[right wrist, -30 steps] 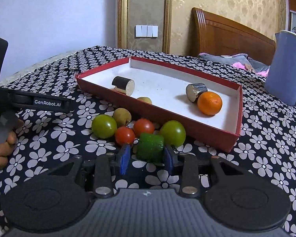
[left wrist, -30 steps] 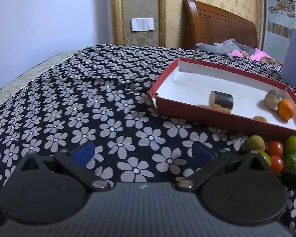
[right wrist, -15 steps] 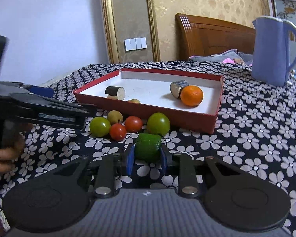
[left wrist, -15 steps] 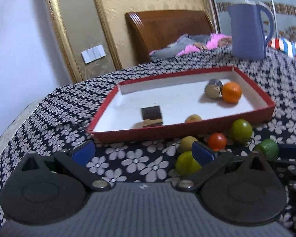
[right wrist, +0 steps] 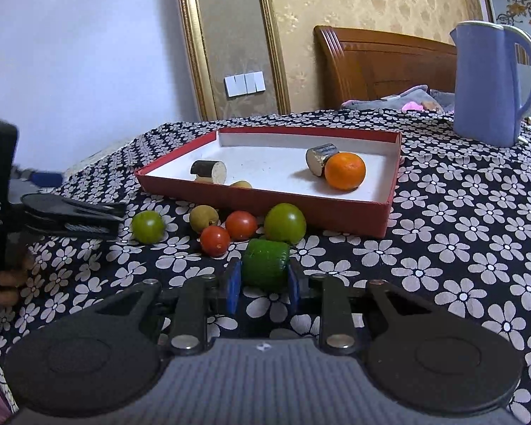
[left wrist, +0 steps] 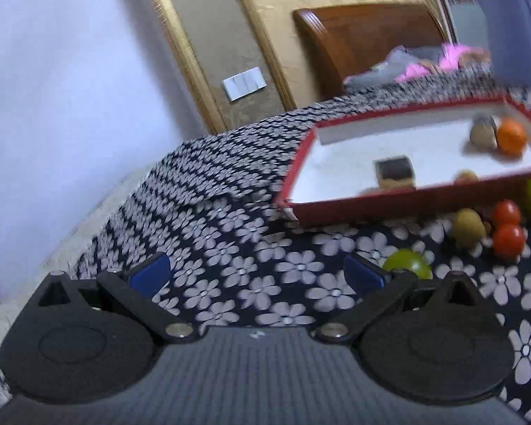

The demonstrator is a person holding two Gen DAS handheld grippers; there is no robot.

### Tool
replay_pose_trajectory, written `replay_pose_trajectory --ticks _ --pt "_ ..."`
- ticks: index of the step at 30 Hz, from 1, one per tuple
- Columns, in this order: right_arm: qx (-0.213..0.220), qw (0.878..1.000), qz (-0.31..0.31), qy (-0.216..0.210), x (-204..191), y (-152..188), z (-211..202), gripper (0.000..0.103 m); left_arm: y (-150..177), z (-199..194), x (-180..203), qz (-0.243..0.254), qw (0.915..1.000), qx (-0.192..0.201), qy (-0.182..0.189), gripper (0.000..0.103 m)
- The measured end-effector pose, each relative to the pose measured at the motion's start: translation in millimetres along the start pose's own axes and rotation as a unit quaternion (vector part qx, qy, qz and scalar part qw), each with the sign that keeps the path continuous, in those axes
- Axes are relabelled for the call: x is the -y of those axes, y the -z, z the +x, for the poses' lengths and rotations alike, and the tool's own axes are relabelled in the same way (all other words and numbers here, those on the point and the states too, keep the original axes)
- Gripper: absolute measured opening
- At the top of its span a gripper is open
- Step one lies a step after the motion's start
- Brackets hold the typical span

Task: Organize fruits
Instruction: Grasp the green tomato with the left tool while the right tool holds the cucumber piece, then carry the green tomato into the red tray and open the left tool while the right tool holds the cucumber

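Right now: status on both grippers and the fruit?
Right gripper shut on green chunk. Left gripper open, empty. Red tray ahead; tomatoes between chunk and tray.

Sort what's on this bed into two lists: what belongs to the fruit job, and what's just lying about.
Job:
red tray
orange
green chunk clamped in right tool
two red tomatoes
two green tomatoes
brownish-yellow fruit
cut pieces in tray

Lying about:
blue jug
clothes by headboard
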State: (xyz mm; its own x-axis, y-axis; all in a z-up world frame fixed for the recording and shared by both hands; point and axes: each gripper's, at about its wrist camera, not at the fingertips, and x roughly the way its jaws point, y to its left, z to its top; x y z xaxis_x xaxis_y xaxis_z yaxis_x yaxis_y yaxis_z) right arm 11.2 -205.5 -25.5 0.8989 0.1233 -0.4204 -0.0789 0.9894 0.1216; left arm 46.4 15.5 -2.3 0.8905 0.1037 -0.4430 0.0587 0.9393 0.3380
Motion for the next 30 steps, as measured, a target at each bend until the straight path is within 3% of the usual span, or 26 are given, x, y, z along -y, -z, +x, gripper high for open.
replay_pose_trajectory --ticks 3,6,11,17,19,21,23,26,27,30 --pt "0.001 1.000 0.005 -0.003 2 0 0 0.026 -6 -10 -14 -0.037 0.9959 0.010 0.082 0.103" --pt "0.002 1.000 0.005 -0.003 1 0 -1 0.026 -9 -16 -7 -0.026 0.9913 0.027 0.126 0.103" --pt "0.002 1.000 0.006 -0.003 1 0 0 0.026 0 -6 13 0.027 0.9902 0.030 0.134 0.103" --pt "0.004 1.000 0.002 -0.002 0 1 -1 0.026 2 19 20 0.040 0.9907 0.012 0.129 0.102" --pt "0.004 1.000 0.002 -0.003 0 1 -1 0.026 1 26 19 0.035 0.9914 0.002 0.126 0.086" --pt "0.005 1.000 0.004 -0.004 1 1 -2 0.026 2 33 17 0.023 0.9918 -0.012 0.125 0.080" --pt "0.005 1.000 0.005 -0.005 1 1 -2 0.026 5 38 15 0.016 0.9924 -0.027 0.119 0.060" --pt "0.006 1.000 0.005 -0.006 2 1 -2 0.026 8 42 4 -0.017 0.9877 -0.036 0.151 0.036" --pt "0.006 1.000 0.005 -0.006 2 1 -2 0.026 8 43 0 -0.028 0.9853 -0.041 0.163 0.031" --pt "0.006 1.000 0.005 -0.006 2 1 -2 0.026 8 40 -4 -0.039 0.9861 -0.042 0.156 0.030"
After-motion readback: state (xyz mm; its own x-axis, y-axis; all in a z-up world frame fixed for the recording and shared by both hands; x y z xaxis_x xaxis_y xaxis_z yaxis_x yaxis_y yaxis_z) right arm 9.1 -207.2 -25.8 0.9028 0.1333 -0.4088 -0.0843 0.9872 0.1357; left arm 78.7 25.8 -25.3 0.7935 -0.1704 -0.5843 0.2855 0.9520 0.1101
